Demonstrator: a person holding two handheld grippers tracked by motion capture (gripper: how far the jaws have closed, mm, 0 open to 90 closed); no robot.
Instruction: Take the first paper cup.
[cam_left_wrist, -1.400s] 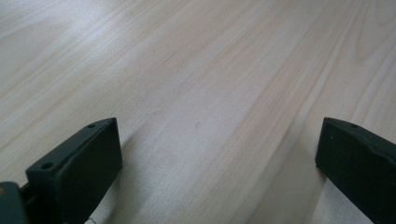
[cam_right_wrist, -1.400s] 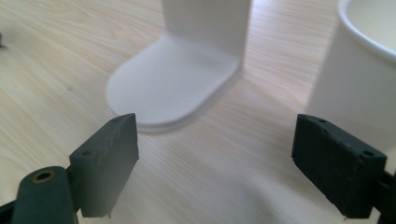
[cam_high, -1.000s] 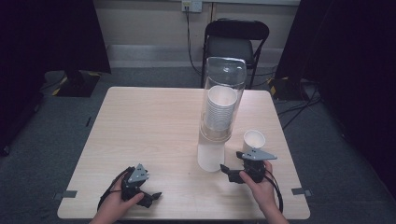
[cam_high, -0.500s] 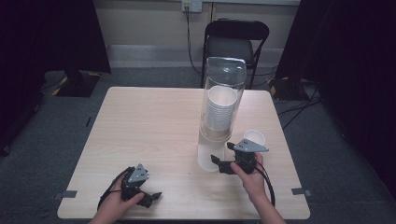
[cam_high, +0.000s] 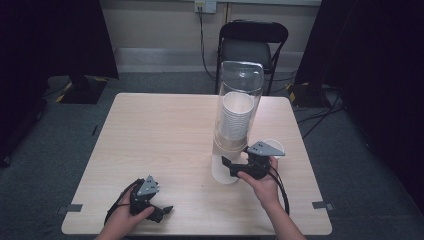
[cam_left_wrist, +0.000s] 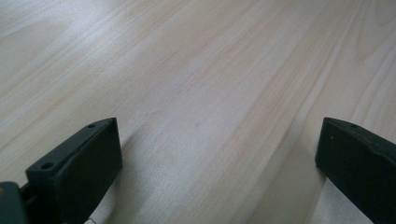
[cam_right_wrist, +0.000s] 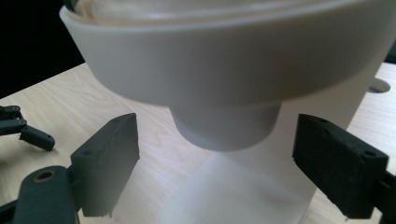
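Reaching under the tall cup holder (cam_high: 238, 107) on the bench (cam_high: 165, 145), the right tool (cam_high: 231, 166), jaws apart, should grip the bottom cup (cam_right_wrist: 227, 129) softly and pull straight down, while the left tool (cam_high: 164, 212) rests open.

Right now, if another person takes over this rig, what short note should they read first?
Left tongs: open, resting low on the table, holding nothing.
Right tongs: open, either side of the cup bottom that hangs under the cup dispenser, not pressing it.
One paper cup stands on the table behind the right hand.
Left to do, probably: close on the hanging cup, pull it down and set it on the table.
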